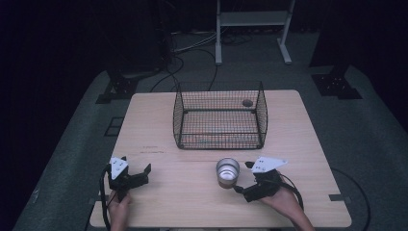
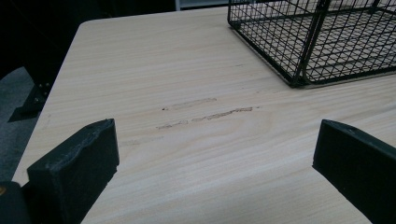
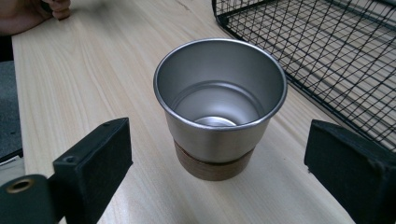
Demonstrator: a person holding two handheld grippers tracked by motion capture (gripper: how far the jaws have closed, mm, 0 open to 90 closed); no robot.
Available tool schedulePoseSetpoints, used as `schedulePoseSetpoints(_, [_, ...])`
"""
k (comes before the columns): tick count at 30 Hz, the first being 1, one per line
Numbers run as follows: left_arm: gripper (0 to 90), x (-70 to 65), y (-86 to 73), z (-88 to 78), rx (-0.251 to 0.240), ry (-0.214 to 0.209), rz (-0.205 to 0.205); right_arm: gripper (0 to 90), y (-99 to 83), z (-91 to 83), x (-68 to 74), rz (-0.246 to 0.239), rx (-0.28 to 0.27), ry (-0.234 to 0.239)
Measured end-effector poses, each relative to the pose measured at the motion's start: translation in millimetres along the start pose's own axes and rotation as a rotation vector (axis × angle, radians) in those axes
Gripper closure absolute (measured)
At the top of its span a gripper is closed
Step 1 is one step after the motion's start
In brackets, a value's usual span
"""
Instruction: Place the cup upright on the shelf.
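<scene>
Cup (image 1: 227,172) on table (image 1: 159,192), before basket (image 1: 219,117).

- The small dark object (image 1: 247,102) at the wire basket's (image 1: 220,118) far corner is too small to be identified.
- The basket is cut off by the frame edge in both gripper views.

High view: fixed camera above person's side, facing forward and down, far enough to take in whole pale wooden table (image 1: 159,120) and dark floor beyond. Left gripper view: rides low over tabletop, looks along own two black jaws toward near corner of black wire-mesh basket (image 2: 317,42). Right gripper view: close, angled down on steel cup with brown wooden base (image 3: 219,107). Shared by all three: basket, tabletop. Cup (image 1: 227,172) shared by high and right views.
</scene>
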State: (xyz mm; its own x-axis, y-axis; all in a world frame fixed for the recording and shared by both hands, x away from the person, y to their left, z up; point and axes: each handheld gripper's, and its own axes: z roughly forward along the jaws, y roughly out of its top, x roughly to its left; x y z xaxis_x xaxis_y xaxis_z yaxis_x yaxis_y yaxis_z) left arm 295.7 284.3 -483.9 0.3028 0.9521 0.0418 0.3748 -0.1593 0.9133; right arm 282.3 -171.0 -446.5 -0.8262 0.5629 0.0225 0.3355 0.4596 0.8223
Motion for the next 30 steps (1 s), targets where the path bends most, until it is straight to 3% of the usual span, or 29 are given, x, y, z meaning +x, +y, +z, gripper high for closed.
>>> schedulePoseSetpoints(11, [0.0, 0.2, -0.1, -0.1, -0.007, -0.002, -0.006, 4.3, 3.1, 15.3, -1.1, -0.001, 0.015, 0.004])
schedulePoseSetpoints(16, [0.0, -0.1, -0.1, -0.2, -0.006, -0.002, -0.004, 4.4, 3.9, 23.6, -4.8, 0.024, 0.018, 0.007])
schedulePoseSetpoints(30, [0.0, 0.2, -0.1, -0.3, -0.009, -0.004, -0.007, 5.1, 9.7, 42.3, -1.2, -0.008, 0.029, 0.007])
